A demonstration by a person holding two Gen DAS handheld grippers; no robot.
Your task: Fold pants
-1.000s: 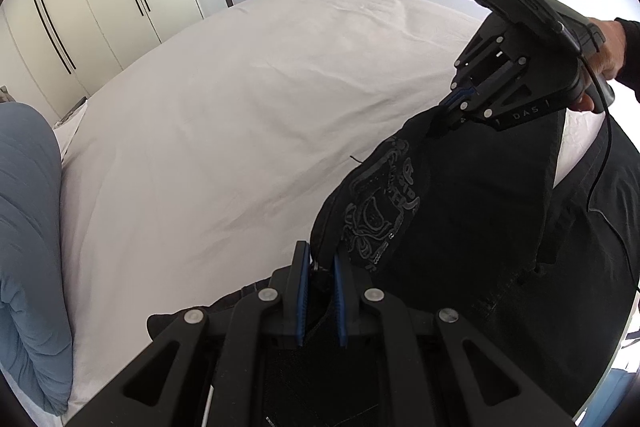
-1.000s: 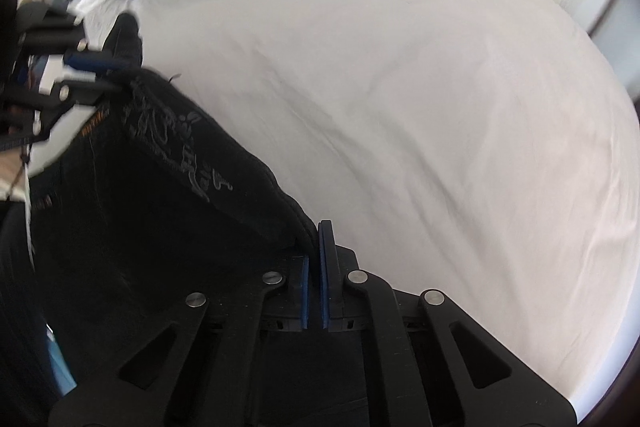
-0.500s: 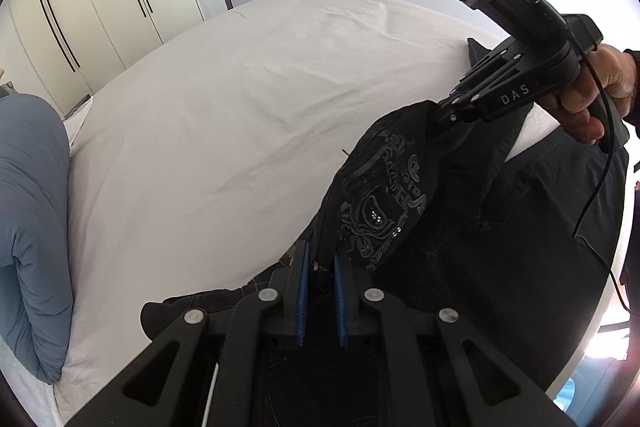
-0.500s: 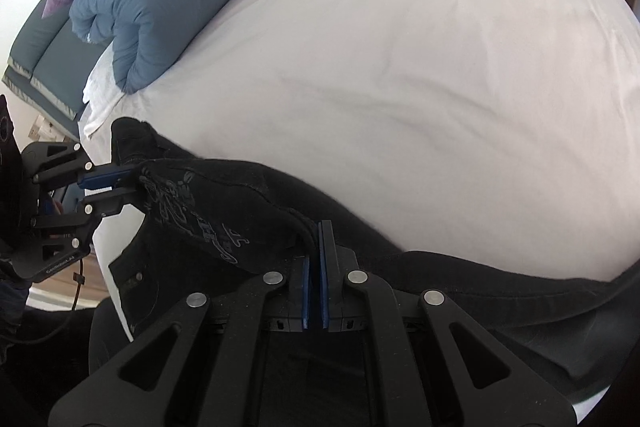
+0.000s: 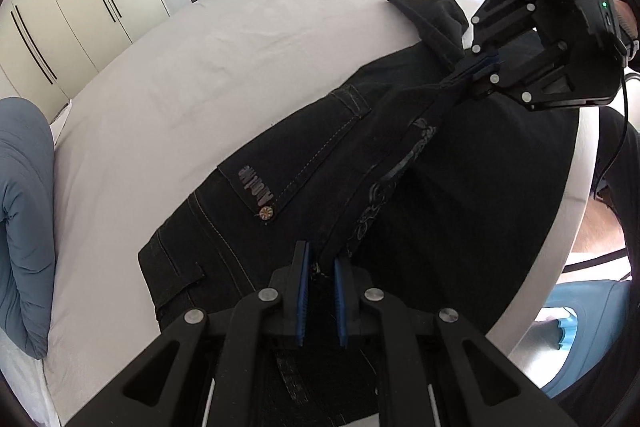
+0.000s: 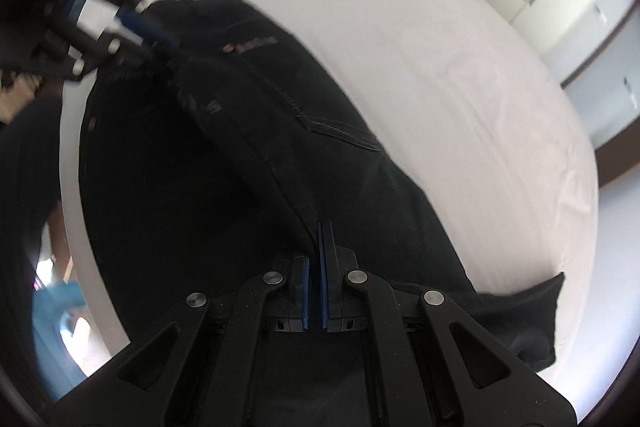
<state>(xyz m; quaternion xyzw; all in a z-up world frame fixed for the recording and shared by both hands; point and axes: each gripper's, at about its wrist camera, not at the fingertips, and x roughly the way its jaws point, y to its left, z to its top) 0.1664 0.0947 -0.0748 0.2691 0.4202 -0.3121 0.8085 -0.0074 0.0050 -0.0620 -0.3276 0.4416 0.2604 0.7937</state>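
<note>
Both hand-held grippers, left and right, pinched the black jeans over the bed (first fold underway, more remaining).

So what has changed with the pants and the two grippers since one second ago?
Both grippers carried the gathered edge of the black pants across the white bed. The fabric, bunched and hanging before, now lies spread flatter, with the back pocket showing. The left gripper and right gripper still pinch the same edge. Bed and blue pillow unchanged.
</note>
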